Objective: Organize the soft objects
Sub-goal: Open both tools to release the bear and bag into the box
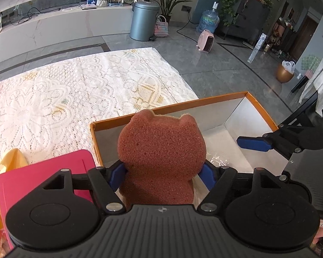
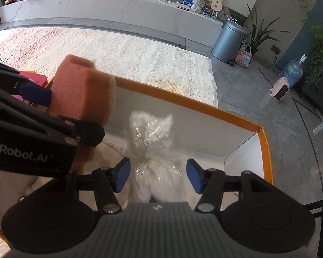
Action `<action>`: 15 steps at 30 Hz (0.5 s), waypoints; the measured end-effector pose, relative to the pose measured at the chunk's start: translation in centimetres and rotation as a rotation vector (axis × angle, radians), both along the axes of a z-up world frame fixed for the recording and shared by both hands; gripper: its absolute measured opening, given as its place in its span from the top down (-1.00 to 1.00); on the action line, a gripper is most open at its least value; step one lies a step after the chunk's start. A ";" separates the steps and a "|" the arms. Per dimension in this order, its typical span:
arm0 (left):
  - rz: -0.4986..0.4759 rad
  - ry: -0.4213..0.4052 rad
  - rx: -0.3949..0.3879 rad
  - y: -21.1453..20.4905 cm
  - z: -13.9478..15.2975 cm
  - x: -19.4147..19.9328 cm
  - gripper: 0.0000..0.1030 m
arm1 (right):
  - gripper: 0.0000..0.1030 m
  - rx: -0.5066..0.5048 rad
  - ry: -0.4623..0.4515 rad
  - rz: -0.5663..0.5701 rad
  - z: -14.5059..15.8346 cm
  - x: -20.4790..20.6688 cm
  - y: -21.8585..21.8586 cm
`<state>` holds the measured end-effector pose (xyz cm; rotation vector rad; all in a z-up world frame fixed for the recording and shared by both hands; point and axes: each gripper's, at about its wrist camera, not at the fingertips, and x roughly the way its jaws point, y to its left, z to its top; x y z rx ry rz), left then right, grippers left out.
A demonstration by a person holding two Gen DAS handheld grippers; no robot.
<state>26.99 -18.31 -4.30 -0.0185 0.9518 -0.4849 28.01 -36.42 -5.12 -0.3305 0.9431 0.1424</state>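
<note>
Over the orange-rimmed cardboard box with white inner walls [image 1: 243, 111], the left gripper [image 1: 162, 177] has the brown bear-shaped foam sponge [image 1: 161, 146] upright between its blue pads [image 1: 117, 176]; the pads sit against the sponge's narrow waist, though whether they press or merely touch cannot be told. The sponge hangs at the box's left end. The right gripper [image 2: 158, 175] stands spread, its pads clear on both sides of the white fluffy toy wrapped in clear plastic [image 2: 155, 150], which lies inside the box near the middle. A magenta flat case [image 1: 45, 172] lies just left of the box on the white lace cloth [image 1: 75, 90].
</note>
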 end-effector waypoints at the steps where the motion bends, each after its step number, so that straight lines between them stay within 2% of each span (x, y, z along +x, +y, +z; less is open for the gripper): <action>1: 0.000 0.001 -0.007 0.1 0.0 -0.1 -0.70 | -0.26 -0.002 -0.003 0.003 0.1 -0.1 0.0; 4: 0.007 -0.010 -0.009 0.4 0.3 -0.5 -0.73 | -0.39 -0.005 -0.008 0.002 0.5 -0.3 0.1; 9: 0.005 -0.032 -0.033 1.0 1.5 -1.5 -0.73 | -0.42 -0.016 -0.017 0.004 1.2 -0.9 0.5; 12: 0.012 -0.047 -0.055 1.6 2.3 -2.1 -0.73 | -0.65 -0.019 -0.036 -0.004 1.9 -1.7 0.6; 15: 0.026 -0.064 -0.077 2.3 3.1 -2.9 -0.71 | -0.66 -0.018 -0.044 -0.009 2.7 -2.6 0.9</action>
